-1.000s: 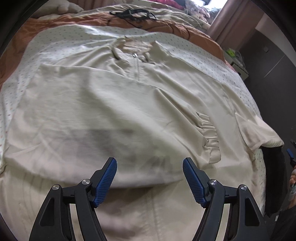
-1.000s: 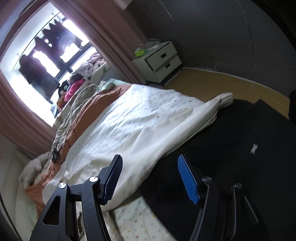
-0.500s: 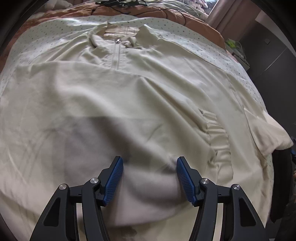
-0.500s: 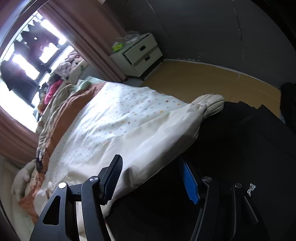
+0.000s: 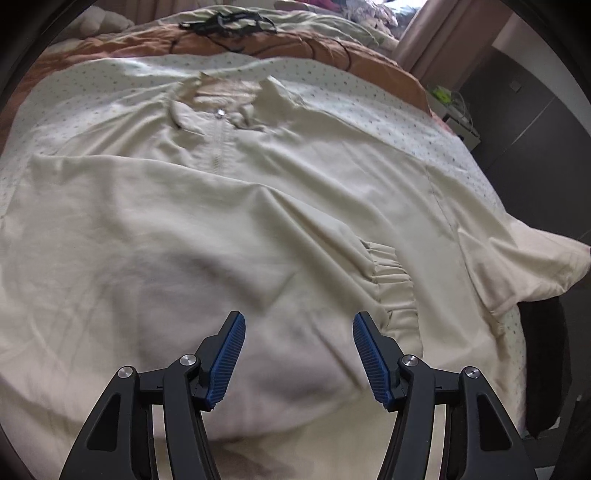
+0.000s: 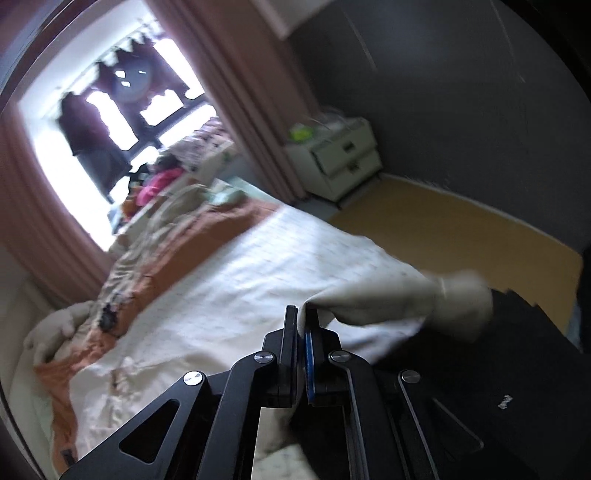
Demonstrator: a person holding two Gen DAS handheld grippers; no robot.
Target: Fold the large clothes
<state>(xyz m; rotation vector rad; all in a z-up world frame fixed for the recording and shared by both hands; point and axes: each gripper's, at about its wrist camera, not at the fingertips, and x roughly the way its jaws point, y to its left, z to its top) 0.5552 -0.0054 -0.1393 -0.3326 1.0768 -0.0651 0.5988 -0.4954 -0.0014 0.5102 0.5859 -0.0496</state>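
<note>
A large cream jacket [image 5: 229,221] with a front zip and a gathered cuff [image 5: 391,280] lies spread face up on the bed. My left gripper [image 5: 298,334] is open and empty, hovering over the jacket's lower part. My right gripper [image 6: 303,321] is shut on the cream fabric of the jacket's right sleeve [image 6: 399,295] at the bed's side edge. The sleeve end [image 5: 524,266] hangs over that edge in the left wrist view.
The bed has a dotted white cover [image 5: 369,99] and an orange blanket [image 5: 303,44] at the head, with a black strap item [image 5: 225,20] on it. A dark cloth [image 6: 517,350] lies by the bed's right side. A white nightstand [image 6: 336,155] stands by the curtain.
My right gripper has closed on the sleeve fabric; it was open before. My left gripper dipped toward the jacket, narrowed, then drew back a little and opened wider.
</note>
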